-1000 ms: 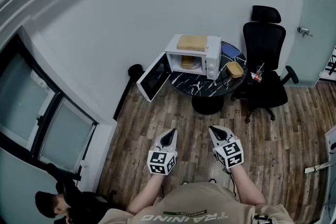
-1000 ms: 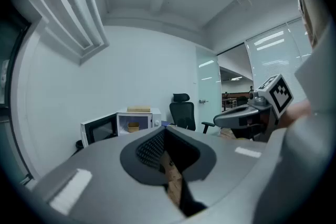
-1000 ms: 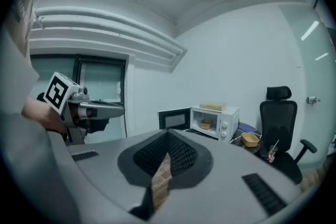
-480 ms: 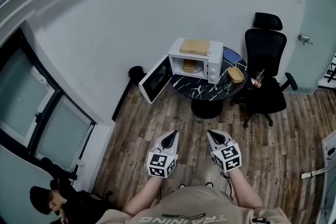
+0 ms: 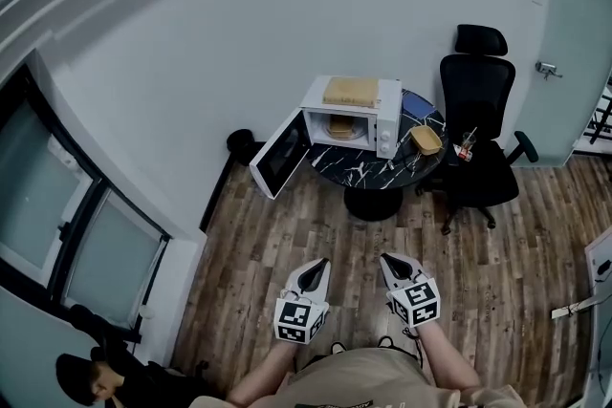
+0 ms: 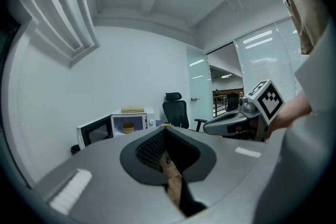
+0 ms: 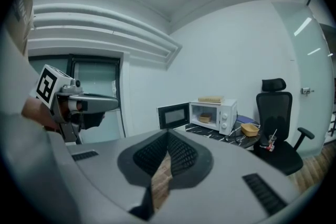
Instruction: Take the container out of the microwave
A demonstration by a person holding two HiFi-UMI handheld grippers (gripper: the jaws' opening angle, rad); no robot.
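Observation:
A white microwave (image 5: 387,110) stands on a round black marble table (image 5: 368,165) against the far wall, with its door (image 5: 280,154) swung open to the left. Inside sits a tan container (image 5: 340,126), which also shows in the left gripper view as the container (image 6: 127,127) and in the right gripper view as the container (image 7: 205,119). My left gripper (image 5: 316,266) and right gripper (image 5: 390,260) hover side by side over the wood floor, well short of the table. Both have their jaws closed with nothing in them, as the left gripper (image 6: 164,130) and right gripper (image 7: 168,134) show.
A flat tan object (image 5: 349,91) lies on top of the microwave. A second tan container (image 5: 426,139) and a blue item (image 5: 418,103) rest on the table's right side. A black office chair (image 5: 476,134) stands to the right. Another person (image 5: 81,377) is at the lower left.
The grippers have sunk slightly lower in the head view, and the microwave and table have shifted a little. Both grippers stay closed and empty.

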